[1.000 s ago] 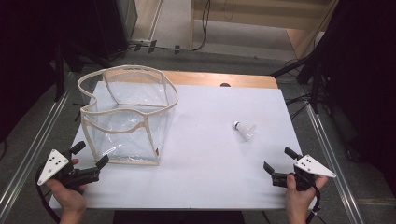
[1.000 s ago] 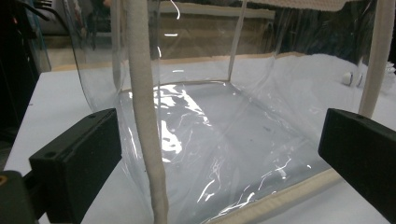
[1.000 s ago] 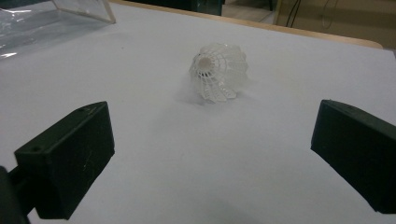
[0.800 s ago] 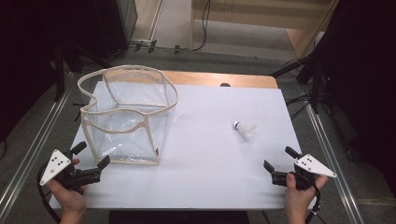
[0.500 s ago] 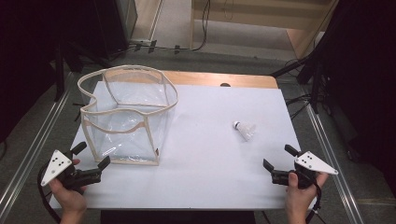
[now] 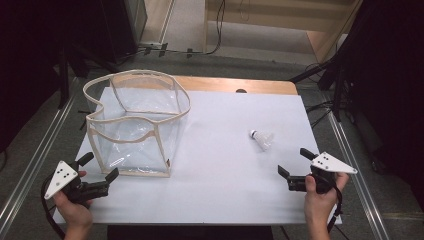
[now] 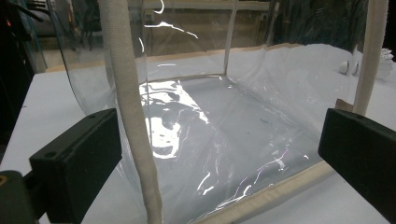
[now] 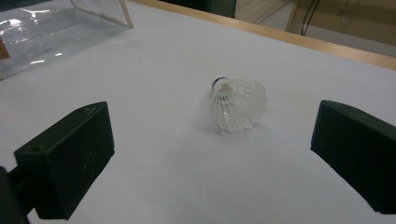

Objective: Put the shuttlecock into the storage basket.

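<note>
White table cover (image 6: 215, 165) up front, dark room behind: the shuttlecock (image 6: 262, 139) lies on its side right of centre, ahead of the right gripper (image 6: 297, 167), whose jaws gape wide and empty. Left gripper (image 6: 99, 167), low at the near-left corner, also spread, faces the clear bag (image 6: 135, 125) just beside it.

Left gripper view: clear bag (image 7: 224, 121) cut off at top edge, rim out of frame; shuttlecock (image 7: 350, 66) at upper right half hidden behind the bag's trim strip. Right gripper view: bag (image 8: 56, 28) cropped at upper left, just a corner.
</note>
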Motion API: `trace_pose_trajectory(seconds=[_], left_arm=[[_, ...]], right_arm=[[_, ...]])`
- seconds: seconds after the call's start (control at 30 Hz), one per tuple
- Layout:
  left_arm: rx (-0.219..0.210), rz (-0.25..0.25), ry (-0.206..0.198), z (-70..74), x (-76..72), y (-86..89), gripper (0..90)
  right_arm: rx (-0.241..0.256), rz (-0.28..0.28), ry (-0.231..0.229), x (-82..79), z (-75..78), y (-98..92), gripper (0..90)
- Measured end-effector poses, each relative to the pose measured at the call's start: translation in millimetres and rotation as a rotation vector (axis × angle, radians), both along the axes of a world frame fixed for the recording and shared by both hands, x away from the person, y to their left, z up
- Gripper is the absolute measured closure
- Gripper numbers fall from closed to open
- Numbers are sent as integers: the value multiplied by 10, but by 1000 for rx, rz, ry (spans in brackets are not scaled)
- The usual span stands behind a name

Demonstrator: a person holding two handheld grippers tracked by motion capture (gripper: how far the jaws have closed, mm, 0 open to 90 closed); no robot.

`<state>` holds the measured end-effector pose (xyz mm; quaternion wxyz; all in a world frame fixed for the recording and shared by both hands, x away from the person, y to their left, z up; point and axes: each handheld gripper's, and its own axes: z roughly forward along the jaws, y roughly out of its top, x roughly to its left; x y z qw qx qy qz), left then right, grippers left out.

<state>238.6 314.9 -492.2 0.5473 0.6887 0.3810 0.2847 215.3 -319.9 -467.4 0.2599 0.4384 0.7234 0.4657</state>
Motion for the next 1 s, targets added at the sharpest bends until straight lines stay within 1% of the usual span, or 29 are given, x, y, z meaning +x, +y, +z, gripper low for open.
trace_pose_trajectory(seconds=[0.13, 0.27, 0.3, 0.33, 0.43, 0.57, 0.73, 0.83, 0.9, 0.93, 0.97, 1.0], left_arm=[[2, -1, 0, 0, -2, -4, 0], [8, 11, 1, 0, -5, -18, 0], [10, 10, 1, 0, -5, -20, 0], [11, 8, 1, 0, -5, -21, 0], [11, 5, 1, 0, -7, -18, 0], [6, 1, 2, -1, -5, -17, 0], [8, -10, 2, -3, -2, -18, 0], [11, -12, 2, -2, -3, -21, 0], [11, -13, 3, -2, -4, -22, 0], [11, -13, 4, -2, -4, -22, 0], [11, -13, 3, -2, -5, -22, 0], [12, -12, 3, -2, -5, -22, 0]], right_arm=[[-31, 18, 7, 80, 63, 63, 0], [-36, 17, 11, 160, 136, 120, 0], [-36, 17, 11, 160, 136, 120, 0], [-44, 26, 5, 202, 169, 151, 0], [-51, 39, 2, 253, 221, 192, 0], [-66, 47, -3, 322, 299, 233, 0], [-74, 58, 0, 414, 389, 270, 0], [-76, 65, 15, 471, 431, 295, 0], [-76, 82, 24, 522, 451, 310, 0], [-76, 82, 24, 522, 451, 310, 0], [-83, 96, 38, 576, 471, 336, 0], [-83, 96, 38, 576, 471, 336, 0]])
